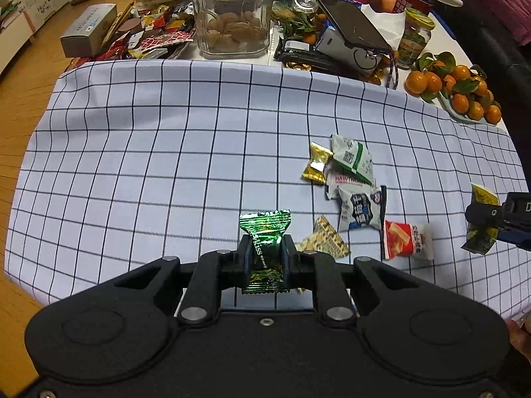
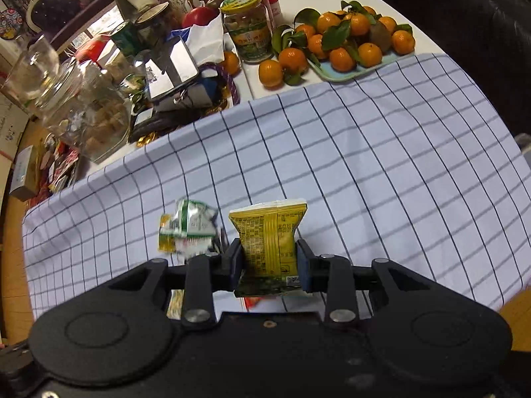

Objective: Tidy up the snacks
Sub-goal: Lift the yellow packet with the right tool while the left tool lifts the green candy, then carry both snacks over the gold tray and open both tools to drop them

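My left gripper [image 1: 266, 252] is shut on a shiny green candy wrapper [image 1: 265, 229], held above the checked cloth [image 1: 149, 152]. To its right lies a pile of snack packets: a gold one [image 1: 315, 167], a green-and-white one [image 1: 353, 156], a Hawthorn packet [image 1: 345, 182], a blue-and-white one [image 1: 361, 209], a red-and-white one [image 1: 406, 240] and a beige one [image 1: 323, 237]. My right gripper [image 2: 269, 262] is shut on a yellow snack packet [image 2: 268, 235]; it also shows at the right edge of the left wrist view [image 1: 488, 214]. The green-and-white packet [image 2: 190, 222] lies blurred to its left.
Behind the cloth stand a glass jar of walnuts [image 1: 232, 13], a phone [image 1: 351, 23] leaning on a pouch, a green-lidded jar [image 2: 247, 26] and a tray of mandarins [image 2: 345, 39]. Wrappers and a box [image 1: 89, 30] crowd the back left. Wooden floor lies off the table's left edge.
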The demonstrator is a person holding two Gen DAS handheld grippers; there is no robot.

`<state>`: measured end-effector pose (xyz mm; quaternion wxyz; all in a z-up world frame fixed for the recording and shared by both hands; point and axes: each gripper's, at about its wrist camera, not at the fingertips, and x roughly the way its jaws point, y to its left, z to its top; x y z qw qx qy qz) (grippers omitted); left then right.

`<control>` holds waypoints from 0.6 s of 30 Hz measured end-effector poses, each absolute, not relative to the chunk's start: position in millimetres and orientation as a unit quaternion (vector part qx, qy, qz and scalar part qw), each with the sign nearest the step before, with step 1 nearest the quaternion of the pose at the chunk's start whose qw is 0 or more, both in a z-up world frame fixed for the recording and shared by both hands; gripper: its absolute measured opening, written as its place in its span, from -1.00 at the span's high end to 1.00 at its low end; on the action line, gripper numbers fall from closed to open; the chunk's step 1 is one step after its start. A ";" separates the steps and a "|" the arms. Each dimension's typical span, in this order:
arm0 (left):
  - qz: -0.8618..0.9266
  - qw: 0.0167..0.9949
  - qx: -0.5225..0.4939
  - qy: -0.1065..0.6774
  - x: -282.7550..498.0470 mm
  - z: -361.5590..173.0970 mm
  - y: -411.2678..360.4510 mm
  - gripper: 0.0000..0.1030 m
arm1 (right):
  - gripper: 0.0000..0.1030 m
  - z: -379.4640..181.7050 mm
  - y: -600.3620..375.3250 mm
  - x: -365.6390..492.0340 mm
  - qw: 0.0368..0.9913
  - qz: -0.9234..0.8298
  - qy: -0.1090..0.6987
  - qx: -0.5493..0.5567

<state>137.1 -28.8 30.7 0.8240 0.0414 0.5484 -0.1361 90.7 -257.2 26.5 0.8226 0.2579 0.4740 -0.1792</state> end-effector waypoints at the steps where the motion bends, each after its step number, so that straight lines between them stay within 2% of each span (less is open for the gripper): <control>1: -0.138 0.824 0.040 0.548 128.0 29.1 -25.3 0.52 | 0.34 24.2 -252.9 78.5 0.823 -0.180 0.472 0.259; 12: -0.175 0.813 0.025 0.555 47.6 11.4 -9.2 0.53 | 0.34 -18.2 -209.9 -22.2 0.814 -0.163 0.489 0.268; 18: -0.214 0.814 0.022 0.539 8.8 13.1 -16.0 0.53 | 0.34 -20.2 -191.9 -65.8 0.834 -0.151 0.463 0.260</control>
